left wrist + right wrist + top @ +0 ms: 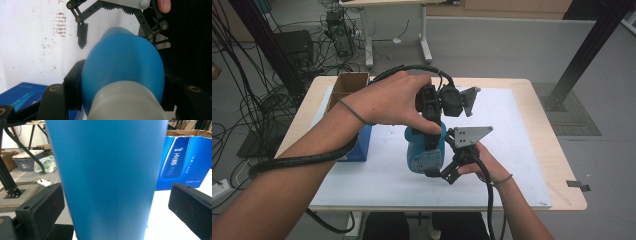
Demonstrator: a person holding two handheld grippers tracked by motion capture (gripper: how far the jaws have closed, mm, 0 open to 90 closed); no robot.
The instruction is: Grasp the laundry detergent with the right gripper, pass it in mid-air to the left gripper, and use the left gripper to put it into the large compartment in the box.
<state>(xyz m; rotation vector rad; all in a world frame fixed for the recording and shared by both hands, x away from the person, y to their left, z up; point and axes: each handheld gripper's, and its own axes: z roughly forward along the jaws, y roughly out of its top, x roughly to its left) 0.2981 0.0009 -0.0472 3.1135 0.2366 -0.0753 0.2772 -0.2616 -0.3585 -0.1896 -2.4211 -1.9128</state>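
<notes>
Smooth rounded blue plastic bottle clamped by left tool.

bottle bright blue, pale grey-white neck. box deep blue, printed bottle picture, white lettering. mat white, brown smudges. table pale wood rim. left gripper, right gripper black. carton brown.

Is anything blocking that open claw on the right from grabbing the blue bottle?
Nothing visible does. The blue bottle already sits between the right gripper jaws, which stand apart from it; the left gripper is clamped on it.
</notes>
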